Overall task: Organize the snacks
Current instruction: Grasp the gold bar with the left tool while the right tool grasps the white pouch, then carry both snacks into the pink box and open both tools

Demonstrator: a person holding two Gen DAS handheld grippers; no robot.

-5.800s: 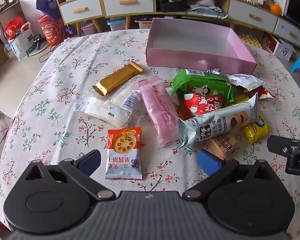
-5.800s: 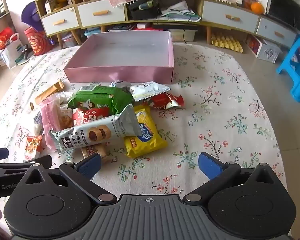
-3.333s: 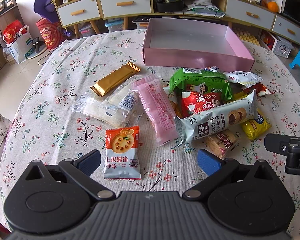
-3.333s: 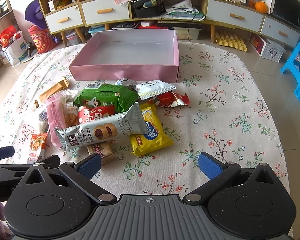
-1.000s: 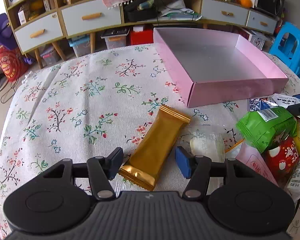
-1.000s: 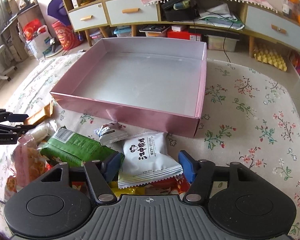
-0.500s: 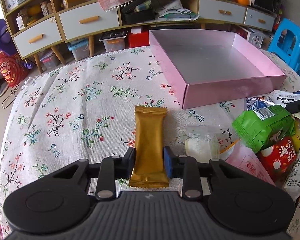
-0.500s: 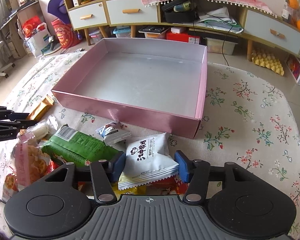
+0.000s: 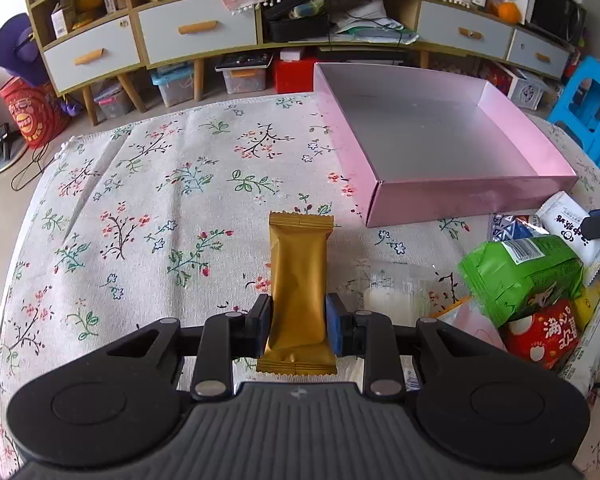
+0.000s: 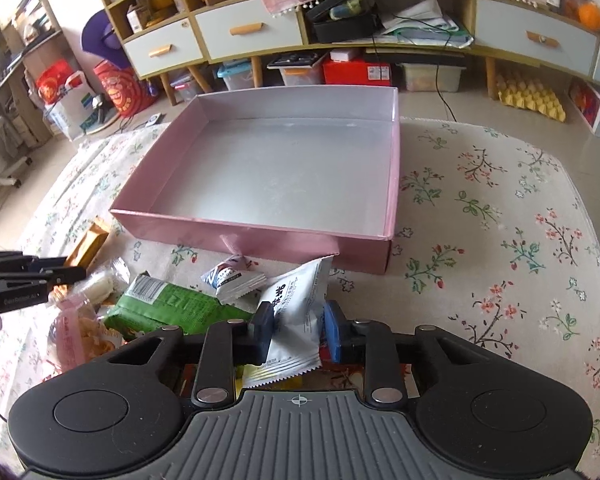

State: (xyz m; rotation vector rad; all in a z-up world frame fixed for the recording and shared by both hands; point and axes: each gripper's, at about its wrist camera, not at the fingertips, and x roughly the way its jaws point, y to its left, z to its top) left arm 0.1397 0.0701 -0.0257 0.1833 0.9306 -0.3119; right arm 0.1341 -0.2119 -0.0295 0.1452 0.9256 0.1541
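A gold snack bar (image 9: 299,272) lies lengthwise on the flowered cloth, and my left gripper (image 9: 298,316) is shut on its near end. The right wrist view shows that same gripper (image 10: 60,270) at the left edge beside the gold bar (image 10: 88,244). My right gripper (image 10: 298,322) has its jaws closing, pads pressing a white snack packet (image 10: 296,300) that buckles upward between them. An empty pink box (image 10: 260,240) sits just beyond the packet. From the left wrist, the pink box (image 9: 472,196) is to the upper right and the white packet (image 9: 568,224) is at the right edge.
A heap of snacks lies between the grippers: a green bag (image 9: 520,276), a red packet (image 9: 544,332), a clear pack (image 9: 396,296) and a small blue-white packet (image 10: 232,276). Bare cloth (image 9: 160,200) spreads left of the gold bar. A blue stool (image 9: 592,108) stands beyond the table.
Both grippers went from open around their snacks to shut on them. The gold bar swung from slanted to straight between the left pads. The white packet crumpled and tipped up.
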